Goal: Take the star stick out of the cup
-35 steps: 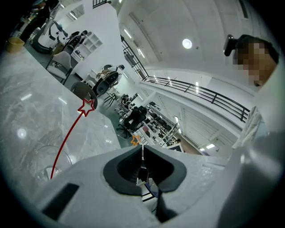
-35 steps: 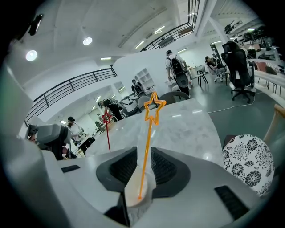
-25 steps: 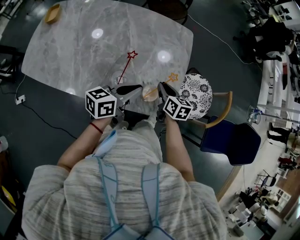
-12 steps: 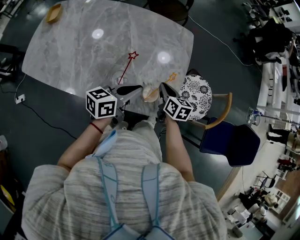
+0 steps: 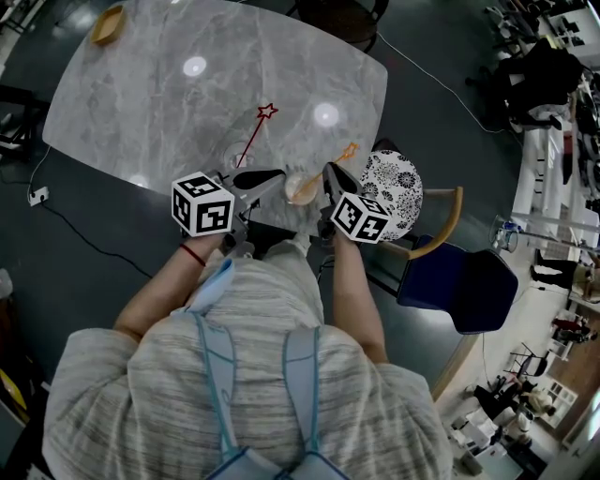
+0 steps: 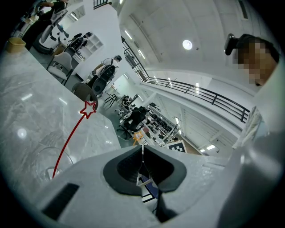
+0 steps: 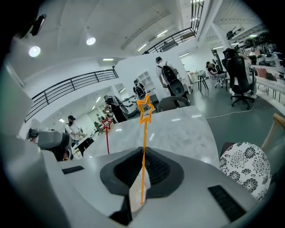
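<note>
An orange star stick (image 5: 349,150) (image 7: 145,109) rises from between the jaws of my right gripper (image 5: 330,174) (image 7: 142,160). The jaws are closing and pinch its shaft. A pale cup (image 5: 302,186) sits just below, at the marble table's (image 5: 169,94) near edge. A red star stick (image 5: 267,111) (image 6: 88,108) (image 7: 107,124) leans in a clear cup (image 5: 238,156) (image 6: 46,162) further left. My left gripper (image 5: 274,177) (image 6: 142,153) hovers between the two cups with its jaws together and nothing in them.
A chair with a black-and-white patterned cushion (image 5: 392,192) (image 7: 245,167) stands at the table's right corner, with a blue seat (image 5: 459,281) beside it. A wooden tray (image 5: 105,25) lies at the far left of the table. People and office chairs fill the room behind.
My right gripper's jaws have come together on the orange star stick, and the gripper has shifted slightly right and away with it. The left gripper has stayed still.
</note>
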